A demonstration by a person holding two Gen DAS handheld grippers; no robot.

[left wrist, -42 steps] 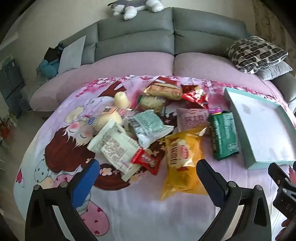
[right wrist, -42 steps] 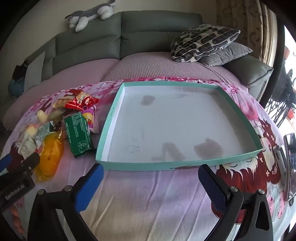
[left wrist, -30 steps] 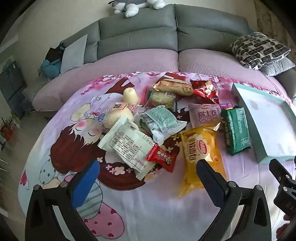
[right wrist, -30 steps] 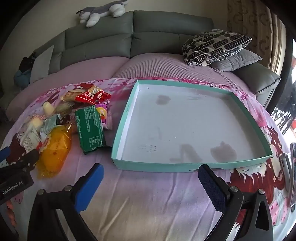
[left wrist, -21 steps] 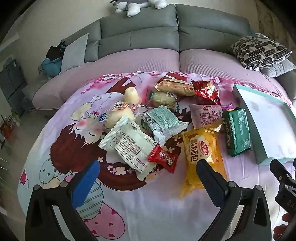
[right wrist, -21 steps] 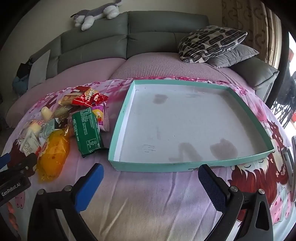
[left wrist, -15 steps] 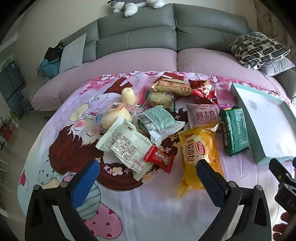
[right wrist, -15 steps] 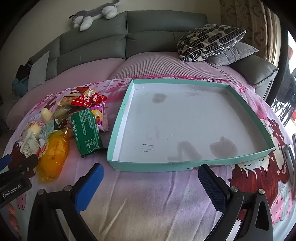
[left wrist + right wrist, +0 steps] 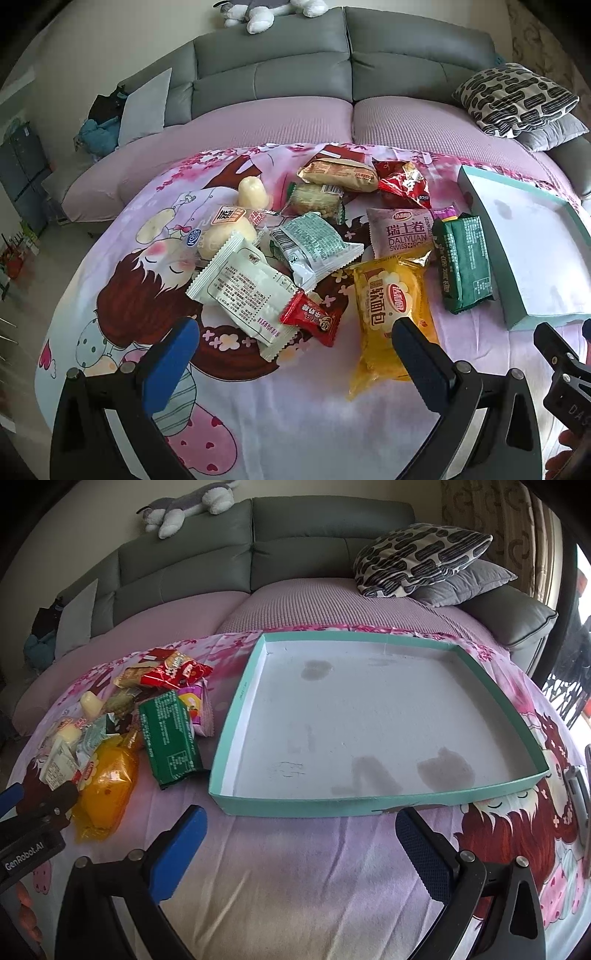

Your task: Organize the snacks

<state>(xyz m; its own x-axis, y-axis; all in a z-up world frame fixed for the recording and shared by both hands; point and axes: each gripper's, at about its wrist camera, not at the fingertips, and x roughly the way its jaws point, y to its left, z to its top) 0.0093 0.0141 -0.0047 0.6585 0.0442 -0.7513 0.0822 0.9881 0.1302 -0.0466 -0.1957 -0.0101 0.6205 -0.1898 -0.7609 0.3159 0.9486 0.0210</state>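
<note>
Snacks (image 9: 332, 251) lie heaped on a pink cartoon blanket (image 9: 155, 280) just left of a shallow teal box (image 9: 369, 801), a green packet (image 9: 170, 734) nearest its wall, while the left gripper (image 9: 295, 354) and right gripper (image 9: 301, 840) hover with jaws spread wide, holding nothing.

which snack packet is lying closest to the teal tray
The dark green packet lies nearest the teal tray, alongside its left wall; the other packets lie farther left.
</note>
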